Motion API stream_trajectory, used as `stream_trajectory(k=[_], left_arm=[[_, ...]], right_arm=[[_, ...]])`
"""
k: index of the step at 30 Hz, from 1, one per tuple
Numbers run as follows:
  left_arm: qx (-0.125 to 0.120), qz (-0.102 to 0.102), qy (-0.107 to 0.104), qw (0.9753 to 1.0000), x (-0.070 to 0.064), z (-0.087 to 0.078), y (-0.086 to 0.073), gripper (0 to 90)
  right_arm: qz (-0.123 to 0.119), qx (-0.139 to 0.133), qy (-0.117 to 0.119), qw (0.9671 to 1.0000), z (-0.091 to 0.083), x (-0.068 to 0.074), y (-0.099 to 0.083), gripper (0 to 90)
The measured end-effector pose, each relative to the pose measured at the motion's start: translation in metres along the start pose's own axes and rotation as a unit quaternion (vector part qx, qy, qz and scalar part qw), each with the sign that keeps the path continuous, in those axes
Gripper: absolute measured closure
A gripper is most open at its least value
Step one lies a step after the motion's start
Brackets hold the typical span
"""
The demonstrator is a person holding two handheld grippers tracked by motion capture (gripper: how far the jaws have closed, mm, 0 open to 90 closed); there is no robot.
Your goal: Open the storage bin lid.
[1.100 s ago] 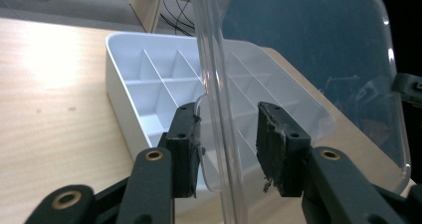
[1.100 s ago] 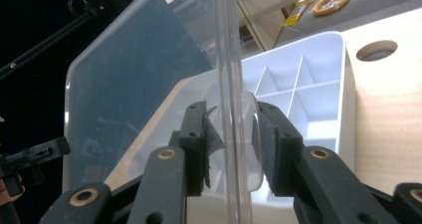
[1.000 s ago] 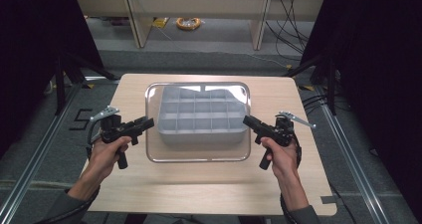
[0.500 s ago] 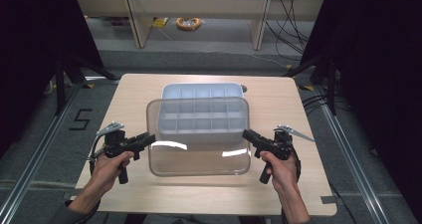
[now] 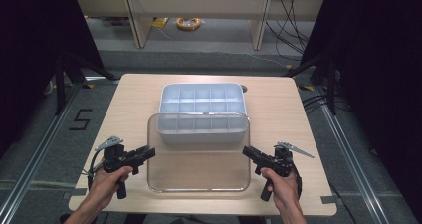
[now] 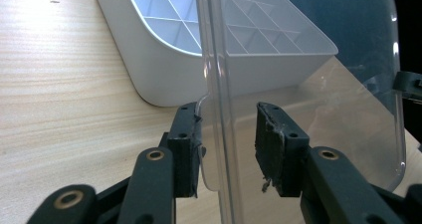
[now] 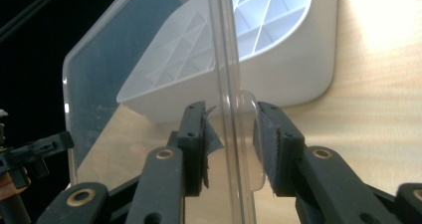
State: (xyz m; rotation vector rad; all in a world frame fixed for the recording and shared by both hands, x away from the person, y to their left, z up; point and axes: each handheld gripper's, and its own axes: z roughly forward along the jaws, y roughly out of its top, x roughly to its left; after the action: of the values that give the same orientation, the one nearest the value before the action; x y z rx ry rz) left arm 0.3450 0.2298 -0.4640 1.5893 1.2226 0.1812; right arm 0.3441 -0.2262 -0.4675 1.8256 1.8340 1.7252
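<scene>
A "5" [image 5: 81, 118] is marked on the floor at 9 o'clock of the counter [image 5: 129, 99]; no brand or label is readable on the things themselves.

The person's left hand [image 5: 110, 180] is gripping its handle at the counter's 7 o'clock corner, forearm coming in from the bottom edge, and is pointing the left tongs [image 5: 148, 153] toward 3 o'clock. The right hand [image 5: 276, 179] is mirroring it near 5 o'clock, aiming the right tongs [image 5: 247, 152] toward 9 o'clock.

The clear lid [image 5: 199, 170] is sitting between the two tongs over the near half of the counter, its far edge overlapping the white tray [image 5: 201, 98], which is resting at the counter's centre toward 12 o'clock.

In the left gripper view the jaws are standing parted on either side of the lid's edge, one pad at its tab, the other clear of it. In the right gripper view the jaws are likewise straddling the lid's rim with gaps on both sides, not clamped.
</scene>
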Motion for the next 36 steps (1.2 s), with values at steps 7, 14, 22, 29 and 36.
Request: stream_trajectory(k=[7,14,22,29,36], left_arm=[[0.014,-0.002,0.01,0.9999,-0.001,-0.002,-0.012,60.2],[0.012,-0.015,0.004,0.9998,-0.002,-0.004,-0.019,61.1],[0.031,-0.012,0.001,0.9994,-0.001,-0.004,-0.029,60.5],[0.05,-0.016,0.001,0.9986,0.004,0.001,-0.036,59.7],[0.058,-0.013,0.001,0.9982,0.004,0.002,-0.041,59.1]], right_arm=[[-0.014,0.002,-0.008,0.9999,-0.001,-0.002,-0.01,66.3],[-0.01,0.01,-0.011,0.9998,-0.005,-0.003,-0.02,65.6],[-0.016,0.022,-0.019,0.9994,-0.006,-0.004,-0.028,64.9],[0.001,0.039,-0.031,0.9988,-0.003,-0.005,-0.034,64.4],[0.006,0.046,-0.037,0.9982,0.0,-0.011,-0.037,63.9]])
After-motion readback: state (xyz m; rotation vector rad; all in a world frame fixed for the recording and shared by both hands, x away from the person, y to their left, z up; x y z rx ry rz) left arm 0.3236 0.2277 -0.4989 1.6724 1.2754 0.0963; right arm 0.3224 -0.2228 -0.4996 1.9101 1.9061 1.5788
